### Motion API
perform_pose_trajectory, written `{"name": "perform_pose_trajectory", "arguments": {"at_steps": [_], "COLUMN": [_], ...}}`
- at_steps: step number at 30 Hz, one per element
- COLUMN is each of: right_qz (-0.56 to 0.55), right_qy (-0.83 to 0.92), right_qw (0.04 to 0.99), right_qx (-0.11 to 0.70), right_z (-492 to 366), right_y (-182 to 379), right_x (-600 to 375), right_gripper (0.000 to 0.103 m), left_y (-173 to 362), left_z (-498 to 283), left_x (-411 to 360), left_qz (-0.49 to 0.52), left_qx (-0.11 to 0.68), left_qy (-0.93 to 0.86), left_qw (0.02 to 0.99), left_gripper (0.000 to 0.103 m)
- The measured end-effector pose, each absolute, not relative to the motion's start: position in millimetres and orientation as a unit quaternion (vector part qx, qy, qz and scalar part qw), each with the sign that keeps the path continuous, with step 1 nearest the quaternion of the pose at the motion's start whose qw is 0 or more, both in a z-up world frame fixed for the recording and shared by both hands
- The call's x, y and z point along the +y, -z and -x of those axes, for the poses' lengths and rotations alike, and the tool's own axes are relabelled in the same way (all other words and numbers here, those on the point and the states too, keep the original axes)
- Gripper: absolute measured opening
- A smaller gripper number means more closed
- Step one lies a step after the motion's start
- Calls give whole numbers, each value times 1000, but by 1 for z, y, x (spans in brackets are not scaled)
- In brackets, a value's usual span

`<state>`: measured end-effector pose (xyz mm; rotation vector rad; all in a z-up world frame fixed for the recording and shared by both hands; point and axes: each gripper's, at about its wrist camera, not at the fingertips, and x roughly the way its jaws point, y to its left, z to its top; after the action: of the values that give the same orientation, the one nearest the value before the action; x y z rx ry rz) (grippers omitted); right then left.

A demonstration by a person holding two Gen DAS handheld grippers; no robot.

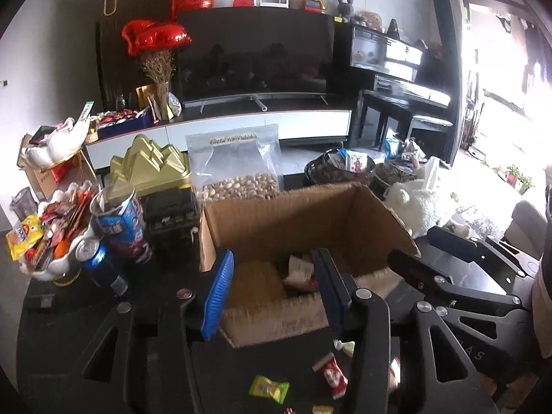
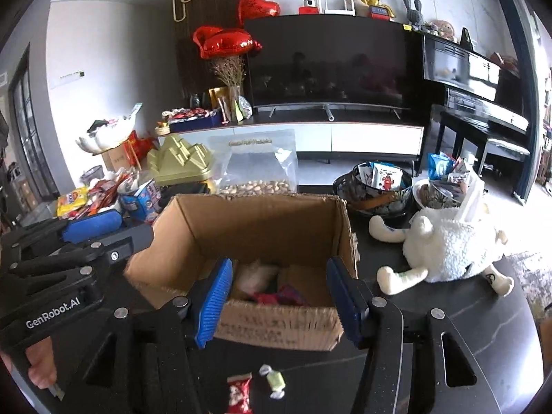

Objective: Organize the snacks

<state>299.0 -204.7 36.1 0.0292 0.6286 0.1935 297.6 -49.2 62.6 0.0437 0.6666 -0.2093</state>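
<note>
Cardboard box (image 2: 276, 227) holding snacks, both claws — left claw (image 1: 272, 296), right claw (image 2: 279, 302) — agape

A home living room — television (image 2: 331, 62) on a low stand (image 2: 310, 134), upright piano (image 2: 479, 79) beside it.

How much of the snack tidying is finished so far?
Partly done. A few wrapped snacks already lie inside the cardboard box. Nothing is in hand: the left tongs and right tongs are both open. Left: the red packet, pale green candy and yellow-green packet on the table.
</note>
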Motion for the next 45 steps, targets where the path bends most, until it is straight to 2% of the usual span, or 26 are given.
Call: {"name": "perform_pose_trajectory", "arguments": {"at_steps": [11,19,37,45], "right_qz": [-31,-29,-33,-44], "right_qy": [-118,-119,-142,-135], "right_qw": [942,942,907,894], "right_qx": [313,313,394,425], "right_z": [-252,-223,-186,-180], "right_y": [-29,-23,43,71], "right_x": [-200,-201,-180,-178], "right_gripper": [58,58,58,58], "left_y": [-61,-48,20,52], "left_z": [-243,-215,-184,-184], "left_x": [-45,-44,-32,-32], "left_qz": [-22,-11,-6,-5], "left_qx": [324,333,401,427], "left_qy": [104,112,146,162], "left_qw": [940,936,904,889], "left_gripper": [53,53,52,46]}}
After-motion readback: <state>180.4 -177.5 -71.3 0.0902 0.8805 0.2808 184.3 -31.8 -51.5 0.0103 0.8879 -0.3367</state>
